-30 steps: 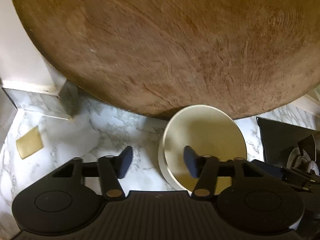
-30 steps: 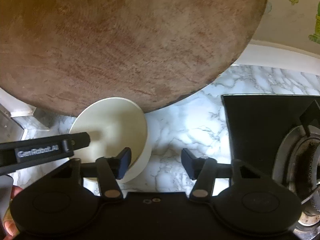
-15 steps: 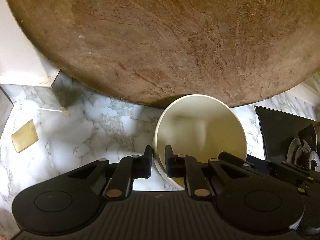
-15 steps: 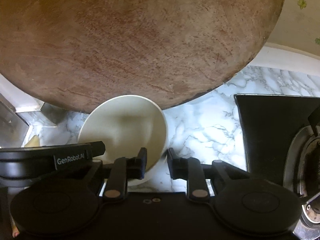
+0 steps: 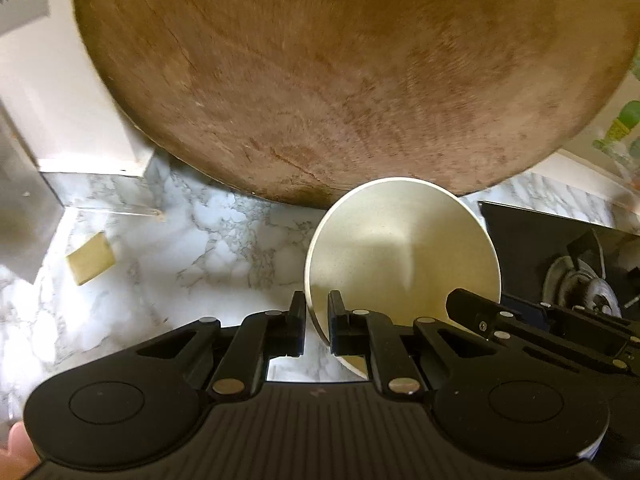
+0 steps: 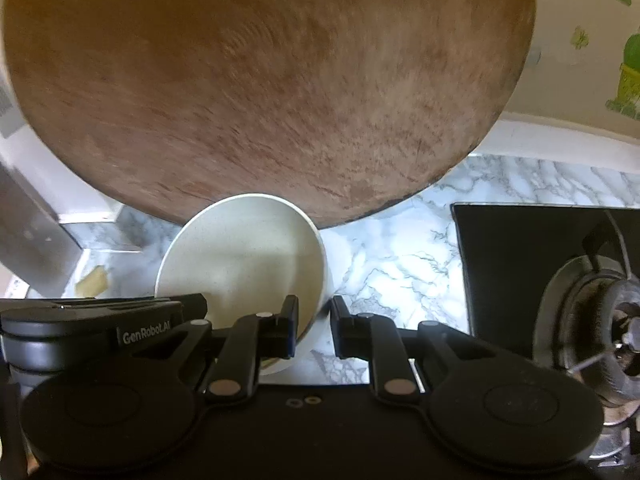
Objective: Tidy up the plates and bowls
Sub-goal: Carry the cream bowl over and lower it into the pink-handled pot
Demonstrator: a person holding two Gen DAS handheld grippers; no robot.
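A cream bowl (image 5: pixel 400 248) (image 6: pixel 240 248) hangs tilted just above the marble counter (image 5: pixel 180 272), held at opposite sides of its rim. My left gripper (image 5: pixel 316 320) is shut on the bowl's left rim, with one finger inside and one outside. My right gripper (image 6: pixel 315 328) clamps the right rim the same way, and its jaws are still closing on the wall between them. Each gripper's black body shows at the edge of the other's view. No plates are in sight.
A large round wooden board (image 5: pixel 340 80) (image 6: pixel 260 80) leans upright close behind the bowl. A black gas hob (image 6: pixel 560 280) (image 5: pixel 560 260) with a burner lies to the right. A yellow sponge (image 5: pixel 91 264) sits on the counter at the left, near a white wall corner.
Both grippers went from open beside the bowl's rim to shut on it. The bowl has since come up off the counter a little with them.
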